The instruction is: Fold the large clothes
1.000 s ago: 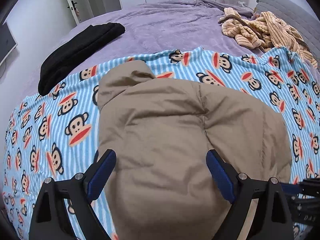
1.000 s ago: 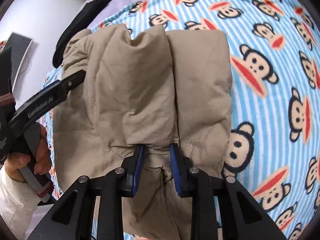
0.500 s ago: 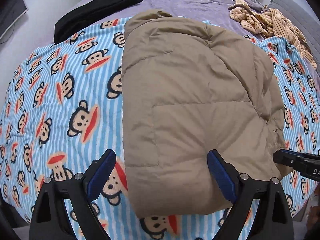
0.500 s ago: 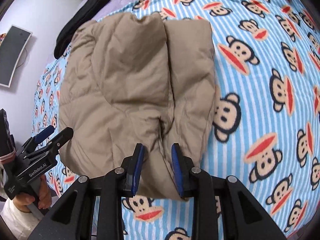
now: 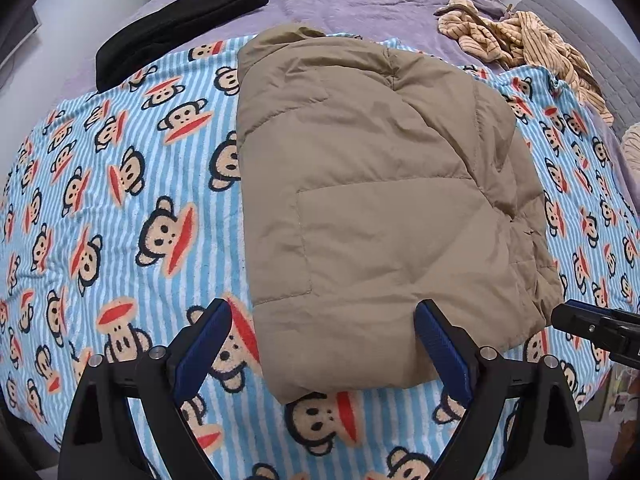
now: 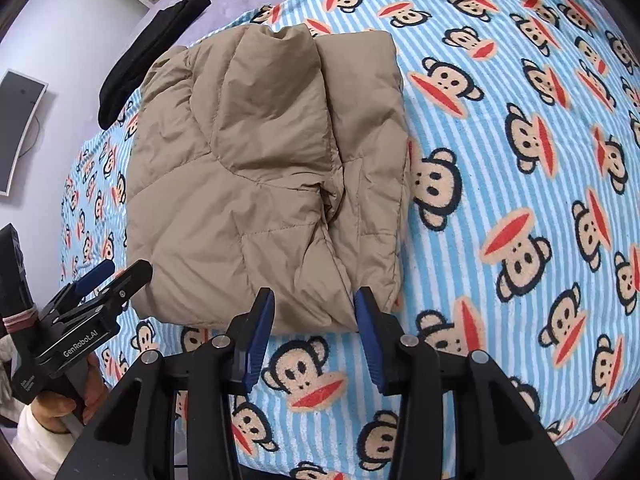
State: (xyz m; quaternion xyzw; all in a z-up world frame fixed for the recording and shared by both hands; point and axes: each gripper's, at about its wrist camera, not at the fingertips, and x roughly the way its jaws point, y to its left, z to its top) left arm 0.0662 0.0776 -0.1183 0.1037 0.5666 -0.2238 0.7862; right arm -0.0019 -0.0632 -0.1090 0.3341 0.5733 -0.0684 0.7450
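A tan puffer jacket (image 5: 380,180) (image 6: 260,160) lies folded into a thick rectangle on the monkey-print blanket (image 5: 120,200) (image 6: 500,160). My left gripper (image 5: 322,312) hovers wide open over the jacket's near edge, gripping nothing. It also shows at the lower left of the right wrist view (image 6: 100,280), held by a hand. My right gripper (image 6: 315,296) is above the jacket's near right corner. Its jaws are opening, and the blue pads stand clear of the fabric. One tip of the right gripper (image 5: 580,320) pokes in from the right of the left wrist view.
A black garment (image 5: 172,28) (image 6: 148,52) lies at the far left on the purple bedspread (image 5: 340,4). A crumpled yellow striped garment (image 5: 520,40) sits at the far right by a grey headboard (image 5: 592,40). A monitor (image 6: 20,120) stands left of the bed.
The right gripper let go of the jacket's hem and its jaws widened. Both grippers drew back toward the bed's near edge, so the whole folded jacket shows.
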